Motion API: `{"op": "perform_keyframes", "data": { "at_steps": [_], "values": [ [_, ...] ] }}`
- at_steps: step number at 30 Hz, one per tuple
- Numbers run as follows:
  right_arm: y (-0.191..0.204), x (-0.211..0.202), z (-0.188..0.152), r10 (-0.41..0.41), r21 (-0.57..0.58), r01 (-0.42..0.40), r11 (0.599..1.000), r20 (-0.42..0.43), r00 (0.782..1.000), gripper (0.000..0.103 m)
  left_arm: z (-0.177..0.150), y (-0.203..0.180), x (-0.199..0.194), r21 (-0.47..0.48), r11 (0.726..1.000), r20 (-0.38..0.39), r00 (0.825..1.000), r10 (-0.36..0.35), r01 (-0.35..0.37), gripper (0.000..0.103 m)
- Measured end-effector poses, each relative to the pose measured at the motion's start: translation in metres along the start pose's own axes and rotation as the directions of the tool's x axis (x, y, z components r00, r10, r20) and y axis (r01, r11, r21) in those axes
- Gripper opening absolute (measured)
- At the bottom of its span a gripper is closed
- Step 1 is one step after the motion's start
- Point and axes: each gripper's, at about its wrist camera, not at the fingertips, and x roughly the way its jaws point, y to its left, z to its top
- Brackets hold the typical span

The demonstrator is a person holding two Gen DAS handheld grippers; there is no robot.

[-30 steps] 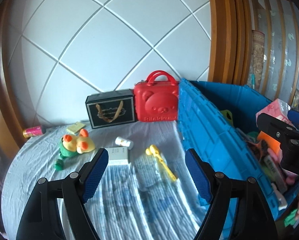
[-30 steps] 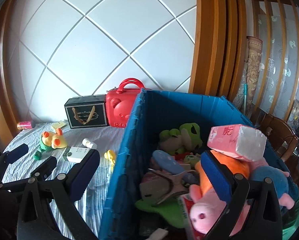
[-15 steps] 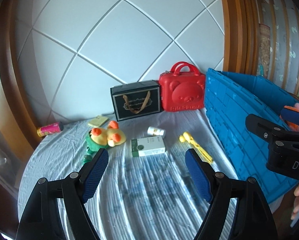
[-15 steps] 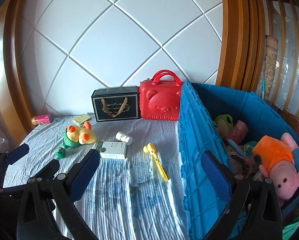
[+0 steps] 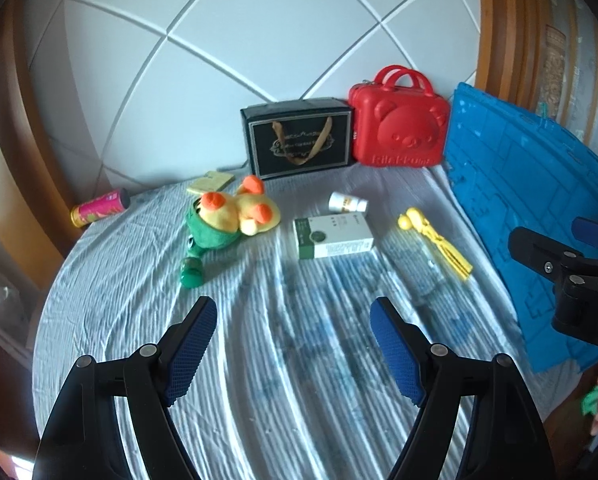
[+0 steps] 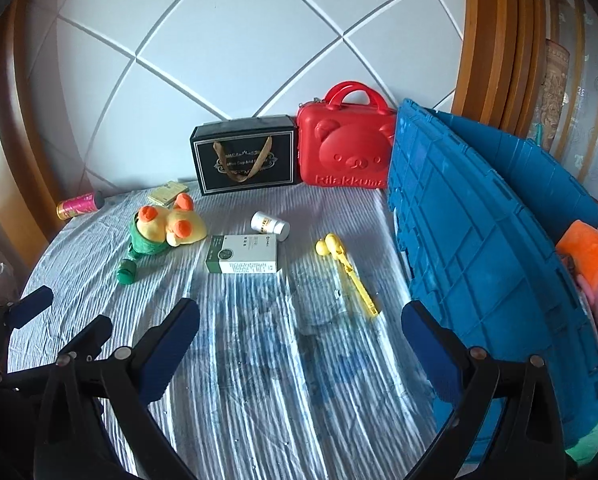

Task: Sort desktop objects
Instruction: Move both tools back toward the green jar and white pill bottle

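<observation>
On the striped cloth lie a yellow-and-green plush toy, a green-and-white box, a small white bottle and a yellow plastic toy. My left gripper hangs open and empty over the cloth, short of the box. In the right wrist view my right gripper is open and empty too, with the left gripper's fingers low at its left.
A black gift bag and a red bear case stand against the tiled wall. A blue crate with plush toys fills the right. A pink can and a yellow pad lie far left.
Both grippers swung left and down, away from the blue crate and toward the cloth; the crate's contents have slid out of view. Both pairs of jaws stayed open.
</observation>
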Motion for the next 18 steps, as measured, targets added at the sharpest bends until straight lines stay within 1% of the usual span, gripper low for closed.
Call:
{"op": "perform_keyframes", "data": {
  "at_steps": [4,8,12,14,16,18],
  "values": [
    [0.022,0.035,0.008,0.031,-0.047,-0.034,0.998,-0.052,0.998,0.102,0.002,0.025,0.03,-0.059,0.997,-0.052,0.997,0.054,-0.057,0.079],
    [0.044,0.077,0.025,0.095,-0.087,-0.103,0.991,-0.093,0.991,0.102,0.009,0.05,0.058,-0.097,0.986,-0.101,0.986,0.129,-0.139,0.079],
    [0.068,0.125,0.045,0.157,-0.105,-0.172,0.979,-0.137,0.978,0.103,0.016,0.081,0.088,-0.158,0.963,-0.155,0.969,0.195,-0.219,0.079],
    [0.082,0.151,0.052,0.181,-0.131,-0.204,0.97,-0.168,0.969,0.103,0.019,0.095,0.109,-0.179,0.953,-0.19,0.959,0.21,-0.245,0.079],
    [0.09,0.178,0.057,0.188,-0.141,-0.217,0.966,-0.196,0.962,0.103,0.021,0.108,0.132,-0.19,0.943,-0.226,0.947,0.227,-0.272,0.079],
    [0.094,0.204,0.06,0.191,-0.137,-0.225,0.965,-0.227,0.955,0.103,0.022,0.119,0.154,-0.201,0.939,-0.26,0.94,0.223,-0.278,0.079]
  ]
}}
